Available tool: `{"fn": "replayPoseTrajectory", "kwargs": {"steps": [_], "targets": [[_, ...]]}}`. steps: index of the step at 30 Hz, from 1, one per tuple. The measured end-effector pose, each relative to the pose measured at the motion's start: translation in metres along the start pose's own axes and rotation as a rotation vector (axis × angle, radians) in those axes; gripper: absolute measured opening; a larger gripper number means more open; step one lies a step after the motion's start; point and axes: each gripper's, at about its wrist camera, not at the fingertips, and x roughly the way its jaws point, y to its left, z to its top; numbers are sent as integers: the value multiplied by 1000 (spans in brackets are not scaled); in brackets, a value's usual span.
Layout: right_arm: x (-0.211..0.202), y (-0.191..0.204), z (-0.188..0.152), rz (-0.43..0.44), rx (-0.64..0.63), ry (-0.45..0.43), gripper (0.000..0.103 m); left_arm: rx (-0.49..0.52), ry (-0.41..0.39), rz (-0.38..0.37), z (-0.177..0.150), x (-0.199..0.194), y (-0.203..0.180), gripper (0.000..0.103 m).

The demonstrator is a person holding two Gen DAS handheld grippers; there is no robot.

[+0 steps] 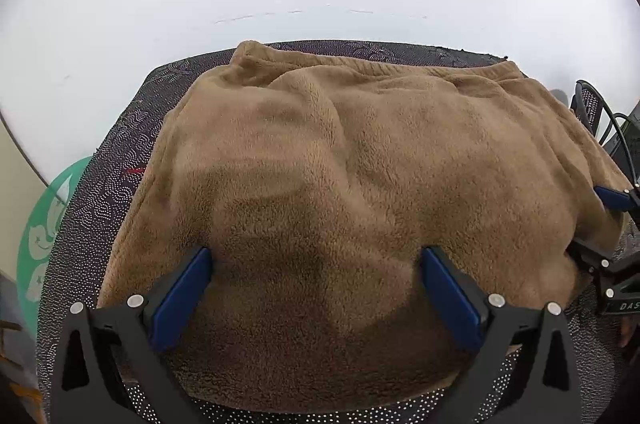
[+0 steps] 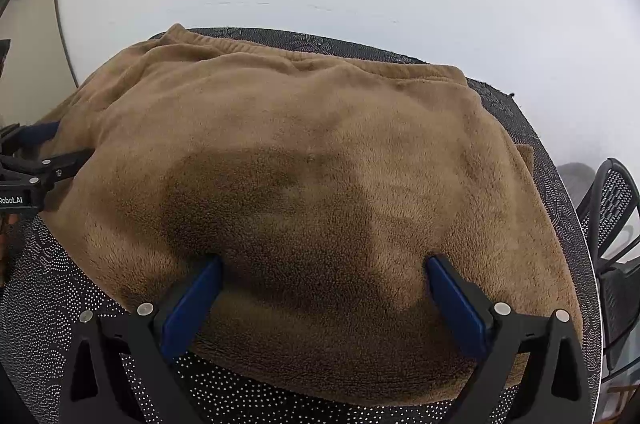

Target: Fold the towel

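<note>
Both the left hand-held gripper (image 1: 316, 256) and right hand-held gripper (image 2: 324, 264) rested wide open, holding nothing, fingertips pressed onto the brown towel (image 1: 340, 164) on the table (image 1: 100, 204).

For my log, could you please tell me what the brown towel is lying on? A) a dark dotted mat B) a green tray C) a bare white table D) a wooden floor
A: the towel rests on a dark mat patterned with white dots, visible around its edges.
</note>
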Motion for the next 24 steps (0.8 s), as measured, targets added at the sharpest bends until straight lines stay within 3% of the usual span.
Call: {"fn": "replayPoseTrajectory", "kwargs": {"steps": [22,24], "targets": [[-4,1,-1,-12,-4,-6,102,-21,8,-29,1,2,5,103],[-16,-7,-3,11,56,-30,102,-21,8,-29,1,2,5,103]]}}
